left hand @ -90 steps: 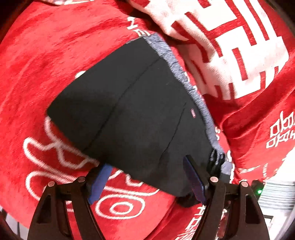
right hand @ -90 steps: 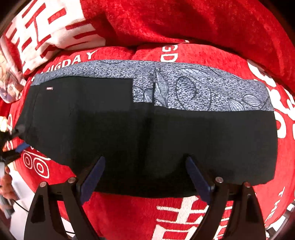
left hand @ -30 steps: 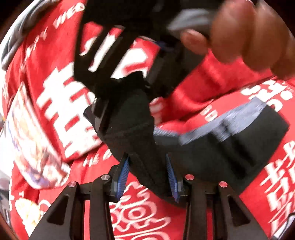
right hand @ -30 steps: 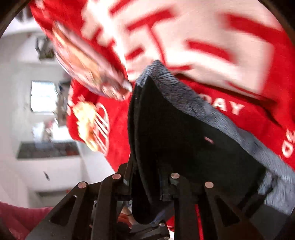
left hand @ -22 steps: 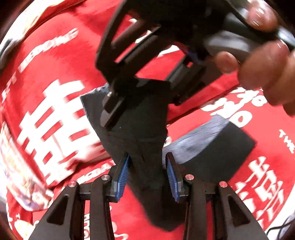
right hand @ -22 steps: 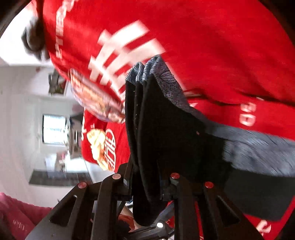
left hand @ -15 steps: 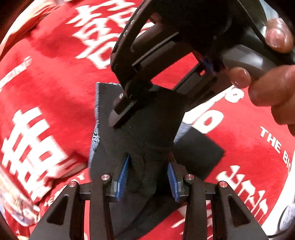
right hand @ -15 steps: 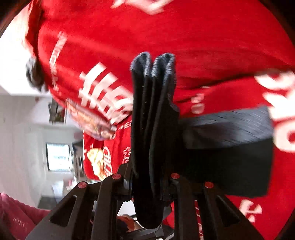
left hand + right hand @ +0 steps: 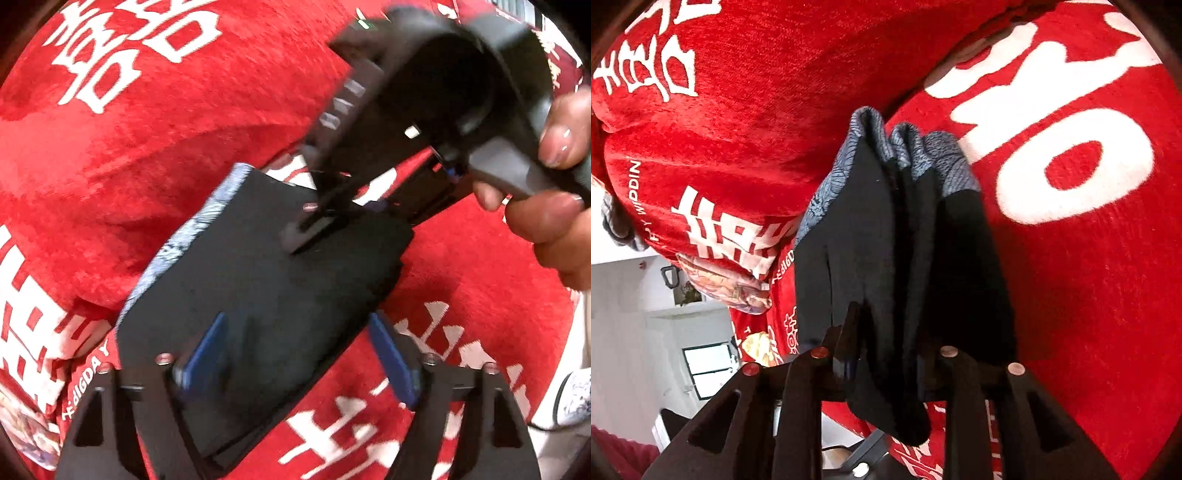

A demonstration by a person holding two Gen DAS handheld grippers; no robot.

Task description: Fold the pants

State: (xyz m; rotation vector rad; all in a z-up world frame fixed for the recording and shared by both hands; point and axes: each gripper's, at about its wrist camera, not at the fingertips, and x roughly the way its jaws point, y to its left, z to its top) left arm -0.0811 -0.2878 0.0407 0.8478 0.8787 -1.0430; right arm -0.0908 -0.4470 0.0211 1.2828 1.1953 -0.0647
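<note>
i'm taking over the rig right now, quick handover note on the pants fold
Left claw: jaws opening, pads clear of the folded black pants, which lie beneath it on the red blanket.
Right claw: jaws opening, the bunched pant layers between them.
Done: pants doubled over into a compact stack, patterned waistband along one edge.
Left: release the right end, lay it flat, square the edges.

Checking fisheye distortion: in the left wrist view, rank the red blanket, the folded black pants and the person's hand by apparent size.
1. Red blanket, fills most of the frame.
2. Folded pants.
3. Hand, cropped at the edge, so partly unsure.
</note>
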